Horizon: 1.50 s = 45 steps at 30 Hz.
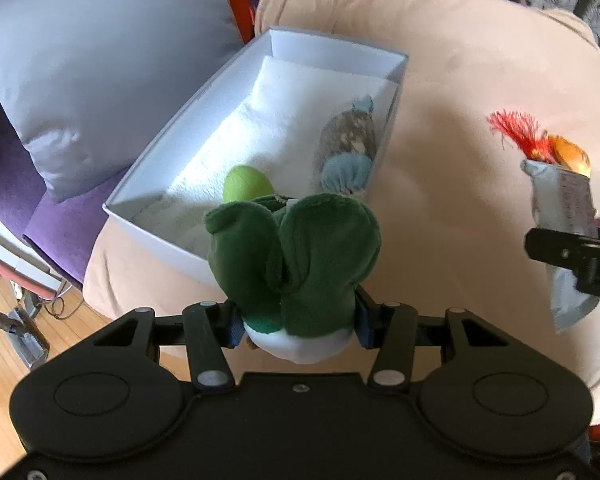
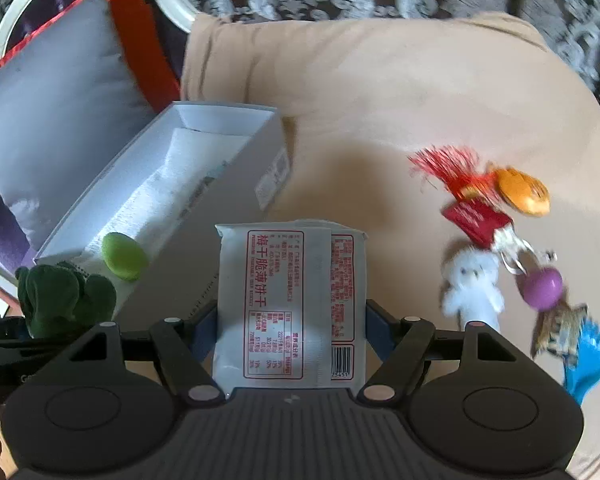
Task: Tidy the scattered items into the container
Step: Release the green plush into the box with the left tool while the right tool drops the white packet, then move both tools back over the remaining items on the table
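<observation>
The left claw (image 1: 298, 322) is a matte black plastic body with two rounded lobes, each stamped with a shallow circular recess, and angular linkage arms pinned by pale silver-grey round pivot caps. Its fingers (image 1: 230, 326) carry dark blue pads on their inner faces, and a small screw sits at the centre of the body's front edge. The right claw (image 2: 290, 330) has the same black housing, triangular cut-outs in the outer links, pale pivot caps and blue-lined fingers (image 2: 204, 330).

Bright daylight, soft shadows, fisheye-bent edges, right side perhaps motion-blurred
</observation>
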Each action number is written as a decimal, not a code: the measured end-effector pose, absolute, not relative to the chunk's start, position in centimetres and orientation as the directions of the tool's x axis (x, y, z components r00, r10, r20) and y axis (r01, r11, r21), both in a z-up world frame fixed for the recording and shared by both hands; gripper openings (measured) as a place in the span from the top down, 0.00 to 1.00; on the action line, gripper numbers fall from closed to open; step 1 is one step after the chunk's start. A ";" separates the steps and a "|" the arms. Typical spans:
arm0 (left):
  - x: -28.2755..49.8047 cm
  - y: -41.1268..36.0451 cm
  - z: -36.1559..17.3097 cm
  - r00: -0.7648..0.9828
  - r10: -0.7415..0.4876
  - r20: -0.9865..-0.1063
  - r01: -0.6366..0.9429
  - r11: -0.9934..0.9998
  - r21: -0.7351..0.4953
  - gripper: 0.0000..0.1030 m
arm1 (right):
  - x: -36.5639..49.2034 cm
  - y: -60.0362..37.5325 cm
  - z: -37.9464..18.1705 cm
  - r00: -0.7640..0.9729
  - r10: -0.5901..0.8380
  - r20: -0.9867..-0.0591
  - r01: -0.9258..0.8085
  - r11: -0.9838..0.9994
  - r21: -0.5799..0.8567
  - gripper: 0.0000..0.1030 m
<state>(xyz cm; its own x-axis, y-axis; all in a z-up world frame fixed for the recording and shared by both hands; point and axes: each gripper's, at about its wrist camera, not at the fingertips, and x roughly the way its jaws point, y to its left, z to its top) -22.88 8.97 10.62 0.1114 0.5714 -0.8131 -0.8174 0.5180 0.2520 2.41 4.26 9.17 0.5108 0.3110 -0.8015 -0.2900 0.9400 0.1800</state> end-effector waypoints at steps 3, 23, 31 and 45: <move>-23.0 10.1 12.2 0.118 0.589 -0.799 -0.824 0.507 0.252 0.52 | 3.8 6.1 10.4 0.517 0.317 -0.795 -0.327 0.932 0.159 0.28; -20.4 23.2 10.5 -0.007 0.525 -0.851 -0.850 0.445 0.282 0.50 | 19.8 22.7 12.5 0.485 0.376 -0.789 -0.470 0.873 0.127 0.28; -20.4 24.0 7.7 -0.041 0.447 -0.894 -0.848 0.458 0.268 0.26 | 21.9 24.4 9.3 0.448 0.380 -0.809 -0.447 0.879 0.165 0.27; -20.9 18.2 8.2 -0.038 0.489 -0.871 -0.821 0.481 0.306 0.26 | 17.8 18.6 12.0 0.490 0.406 -0.771 -0.409 0.889 0.208 0.27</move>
<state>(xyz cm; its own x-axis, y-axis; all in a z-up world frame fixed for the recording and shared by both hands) -20.93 18.24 8.19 -0.0383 0.4892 -0.8714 -0.8214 0.4812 0.3062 17.78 18.65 11.95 0.4901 0.4062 -0.7713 -0.4087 0.8886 0.2082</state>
